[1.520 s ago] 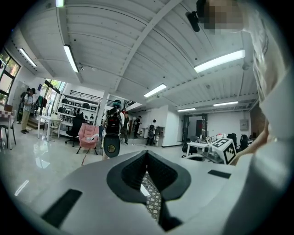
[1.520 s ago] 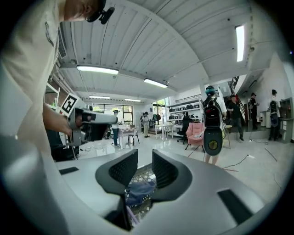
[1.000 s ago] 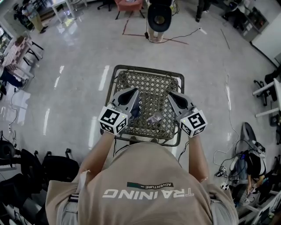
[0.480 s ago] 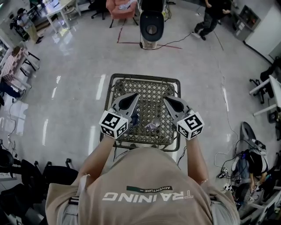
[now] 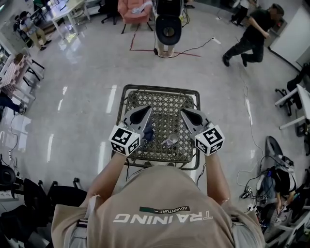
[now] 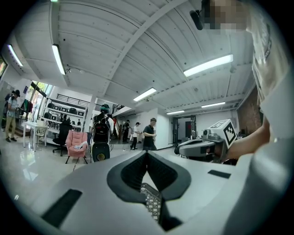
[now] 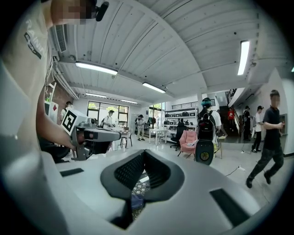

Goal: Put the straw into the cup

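Note:
A small table with a woven lattice top (image 5: 164,99) stands in front of me. On it lie a clear cup (image 5: 170,141) and a dark blue thing (image 5: 148,133); I cannot make out a straw. My left gripper (image 5: 147,109) hovers over the table's left side, pointing level, its jaws meeting at the tip (image 6: 147,152) with nothing between them. My right gripper (image 5: 184,112) hovers over the right side, jaws also shut and empty (image 7: 144,151). Each gripper shows in the other's view: the right gripper (image 6: 180,148) and the left gripper (image 7: 118,134). The blue thing (image 7: 136,200) shows below the right jaws.
The table stands alone on a glossy grey floor (image 5: 87,92). A black round machine (image 5: 168,26) and a pink chair (image 5: 134,7) stand beyond it, with cables on the floor. A person (image 5: 252,34) strides across the far right. Desks and chairs line the left edge.
Both grippers stay over the table as before. The head view has shifted slightly, and a person has walked into the far right of the room.

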`<control>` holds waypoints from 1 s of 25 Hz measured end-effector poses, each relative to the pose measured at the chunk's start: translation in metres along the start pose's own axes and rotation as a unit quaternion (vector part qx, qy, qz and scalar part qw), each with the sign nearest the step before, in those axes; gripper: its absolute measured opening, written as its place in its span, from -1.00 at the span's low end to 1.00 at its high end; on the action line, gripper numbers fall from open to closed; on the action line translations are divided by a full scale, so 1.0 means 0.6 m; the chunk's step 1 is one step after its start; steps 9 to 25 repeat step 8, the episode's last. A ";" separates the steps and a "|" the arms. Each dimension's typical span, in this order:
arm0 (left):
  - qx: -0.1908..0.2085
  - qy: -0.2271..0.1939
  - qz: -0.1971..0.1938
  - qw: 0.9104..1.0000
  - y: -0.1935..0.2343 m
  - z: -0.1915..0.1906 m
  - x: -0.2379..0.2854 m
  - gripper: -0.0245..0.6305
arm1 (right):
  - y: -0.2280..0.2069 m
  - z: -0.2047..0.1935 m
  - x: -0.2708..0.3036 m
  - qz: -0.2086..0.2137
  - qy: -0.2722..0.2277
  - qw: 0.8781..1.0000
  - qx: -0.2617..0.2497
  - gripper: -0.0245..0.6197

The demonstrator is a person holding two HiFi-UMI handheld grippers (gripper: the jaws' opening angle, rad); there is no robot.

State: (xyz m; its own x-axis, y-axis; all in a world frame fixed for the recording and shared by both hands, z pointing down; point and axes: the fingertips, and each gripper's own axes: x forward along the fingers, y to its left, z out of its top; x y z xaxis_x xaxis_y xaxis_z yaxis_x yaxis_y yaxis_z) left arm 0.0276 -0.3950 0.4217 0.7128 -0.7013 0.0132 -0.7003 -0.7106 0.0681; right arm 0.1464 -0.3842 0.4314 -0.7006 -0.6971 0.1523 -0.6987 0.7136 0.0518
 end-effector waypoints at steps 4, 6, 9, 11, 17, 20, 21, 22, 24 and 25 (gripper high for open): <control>-0.003 0.005 0.006 1.000 0.010 -0.008 -0.014 -0.88 | 0.009 -0.005 0.008 -0.002 0.001 1.000 0.007 -0.87; -0.005 0.008 0.009 1.000 0.017 -0.013 -0.024 -0.88 | 0.019 -0.012 0.014 0.003 0.005 1.000 0.011 -0.87; -0.006 0.012 0.014 1.000 0.023 -0.017 -0.035 -0.88 | 0.030 -0.021 0.020 0.008 0.011 1.000 0.015 -0.87; -0.006 0.012 0.014 1.000 0.023 -0.017 -0.035 -0.88 | 0.030 -0.021 0.020 0.008 0.011 1.000 0.015 -0.87; -0.006 0.012 0.014 1.000 0.023 -0.017 -0.035 -0.88 | 0.030 -0.021 0.020 0.008 0.011 1.000 0.015 -0.87; -0.006 0.012 0.014 1.000 0.023 -0.017 -0.035 -0.88 | 0.030 -0.021 0.020 0.008 0.011 1.000 0.015 -0.87; -0.006 0.012 0.014 1.000 0.023 -0.017 -0.035 -0.88 | 0.030 -0.021 0.020 0.008 0.011 1.000 0.015 -0.87; -0.006 0.012 0.014 1.000 0.023 -0.017 -0.035 -0.88 | 0.030 -0.021 0.020 0.008 0.011 1.000 0.015 -0.87; -0.006 0.012 0.014 1.000 0.023 -0.017 -0.035 -0.88 | 0.030 -0.021 0.020 0.008 0.011 1.000 0.015 -0.87; -0.006 0.012 0.014 1.000 0.023 -0.017 -0.035 -0.88 | 0.030 -0.021 0.020 0.008 0.011 1.000 0.015 -0.87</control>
